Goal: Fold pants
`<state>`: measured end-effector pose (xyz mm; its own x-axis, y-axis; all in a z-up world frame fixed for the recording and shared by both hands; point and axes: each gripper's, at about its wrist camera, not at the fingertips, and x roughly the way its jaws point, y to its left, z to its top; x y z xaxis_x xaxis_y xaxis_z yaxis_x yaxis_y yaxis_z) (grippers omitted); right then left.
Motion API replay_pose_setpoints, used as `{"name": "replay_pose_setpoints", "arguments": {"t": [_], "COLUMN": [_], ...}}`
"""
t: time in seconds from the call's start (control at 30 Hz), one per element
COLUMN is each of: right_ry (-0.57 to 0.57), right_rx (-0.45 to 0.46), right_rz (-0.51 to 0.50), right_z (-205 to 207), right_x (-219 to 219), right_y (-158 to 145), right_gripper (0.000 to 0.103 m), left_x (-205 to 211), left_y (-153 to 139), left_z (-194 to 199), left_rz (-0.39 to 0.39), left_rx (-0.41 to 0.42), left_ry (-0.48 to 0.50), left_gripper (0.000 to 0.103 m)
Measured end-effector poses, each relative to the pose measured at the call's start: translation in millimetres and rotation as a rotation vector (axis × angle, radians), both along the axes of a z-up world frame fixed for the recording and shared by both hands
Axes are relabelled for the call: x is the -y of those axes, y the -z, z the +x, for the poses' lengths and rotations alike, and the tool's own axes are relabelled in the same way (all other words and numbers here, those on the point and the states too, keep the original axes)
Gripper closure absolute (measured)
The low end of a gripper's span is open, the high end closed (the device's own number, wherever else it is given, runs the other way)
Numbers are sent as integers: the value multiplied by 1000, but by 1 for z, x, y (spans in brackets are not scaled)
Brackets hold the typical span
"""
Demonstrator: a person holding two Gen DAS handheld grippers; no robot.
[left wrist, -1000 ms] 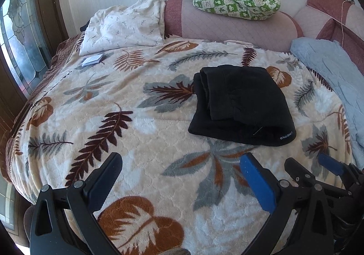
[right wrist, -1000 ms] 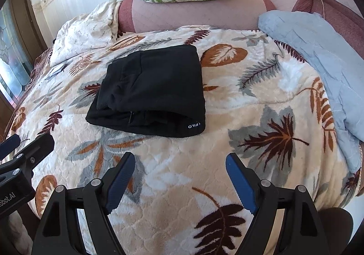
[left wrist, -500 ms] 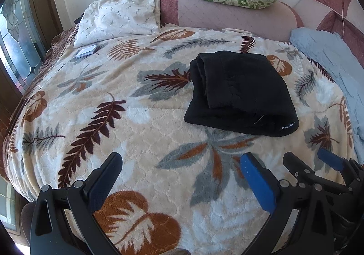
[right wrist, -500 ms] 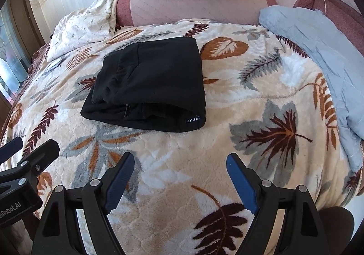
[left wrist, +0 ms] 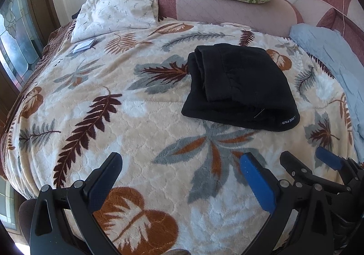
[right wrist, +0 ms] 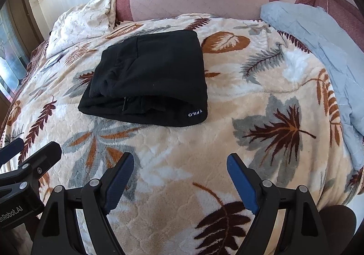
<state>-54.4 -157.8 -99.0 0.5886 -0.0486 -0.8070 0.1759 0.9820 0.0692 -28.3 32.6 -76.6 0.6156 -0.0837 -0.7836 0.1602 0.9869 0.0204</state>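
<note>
Folded pants point(right wrist: 150, 77) beyond right tool point(right wrist: 179, 177)

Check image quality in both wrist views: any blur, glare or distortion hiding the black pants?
Left wrist view: sharp, strong fisheye bend, black corners; pants read as near-featureless black, label legible. Right wrist view: equally sharp; pants clear, sunlight washes out the pillow and wall.

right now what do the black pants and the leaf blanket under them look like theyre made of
Black pants: looks like fleece or a brushed knit, matte and soft, since the thick rounded folds show no sheen; the exact fibre is unclear.
Leaf blanket: looks like plush synthetic fleece, with a fuzzy pile and an embossed quilted pattern that catches the light.
</note>
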Motion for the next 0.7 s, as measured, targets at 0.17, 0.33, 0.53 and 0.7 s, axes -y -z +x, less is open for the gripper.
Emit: {"name": "replay_pose_setpoints", "arguments": {"t": [0.17, 0.33, 0.53, 0.7], "right_ry": [2, 1, 0, -1], "right_rx": [-6, -11, -16, -19], "right_rz": [4, 10, 10, 10], "right_z": [0, 0, 1, 1], "right_x": [0, 0, -1, 0], "right_y": [2, 3, 4, 5], "right_gripper": [15, 15, 14, 14], "left_x": [-1, -1, -1, -2], "left_y": [3, 4, 6, 8], "left_z": [1, 1, 2, 3], "left_rz": [-3, -2, -3, -5], "left_rx": [-11, -19, -33, -44], "left_ry": [2, 9, 9, 7], "left_gripper": [0, 0, 0, 0]}}
